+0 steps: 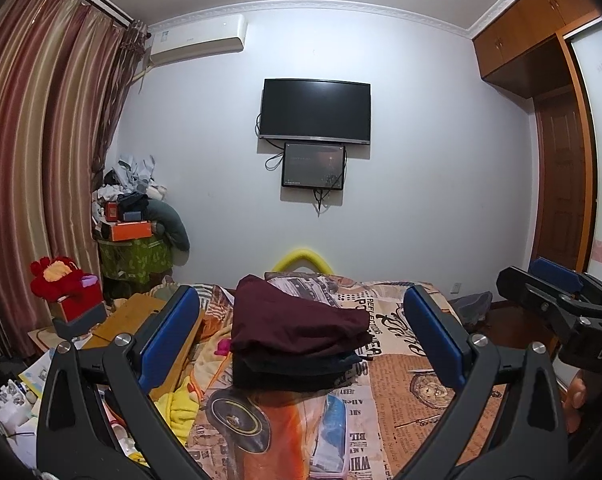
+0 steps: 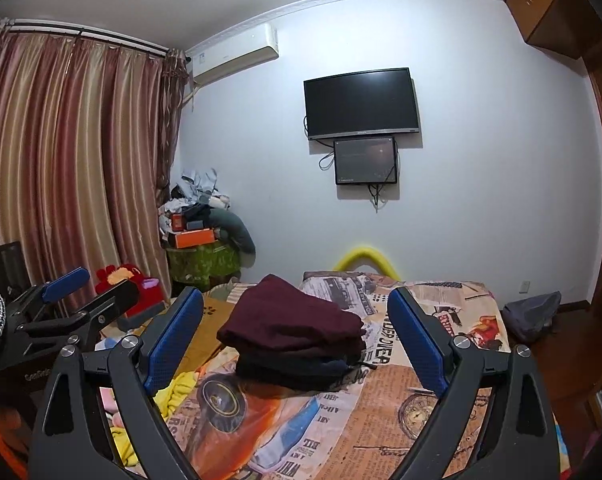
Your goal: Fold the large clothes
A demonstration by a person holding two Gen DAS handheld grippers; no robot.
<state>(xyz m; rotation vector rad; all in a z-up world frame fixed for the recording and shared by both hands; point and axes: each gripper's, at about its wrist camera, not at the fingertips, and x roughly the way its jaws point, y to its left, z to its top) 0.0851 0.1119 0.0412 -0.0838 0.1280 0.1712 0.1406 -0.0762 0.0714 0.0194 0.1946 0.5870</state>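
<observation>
A folded maroon garment [image 1: 297, 322] [image 2: 297, 320] lies on top of a stack of folded dark clothes [image 1: 297, 372] [image 2: 297, 370] on the bed's printed newspaper-pattern cover [image 1: 401, 368] [image 2: 401, 380]. My left gripper [image 1: 301, 320] hangs open above the bed, its blue pads [image 1: 169, 340] wide apart on either side of the stack and holding nothing. My right gripper [image 2: 297, 324] is open too and empty; it also shows at the right edge of the left wrist view [image 1: 541, 280]. The left gripper appears at the left of the right wrist view [image 2: 85, 284].
A wooden board [image 1: 141, 320] and yellow cloth [image 1: 181, 400] lie left of the bed, with a red plush toy [image 1: 57, 276] and a cluttered green box [image 1: 137, 260] by the striped curtain [image 1: 41, 140]. A dark bag [image 2: 533, 312] sits on the floor right. A TV [image 1: 315, 110] hangs on the wall.
</observation>
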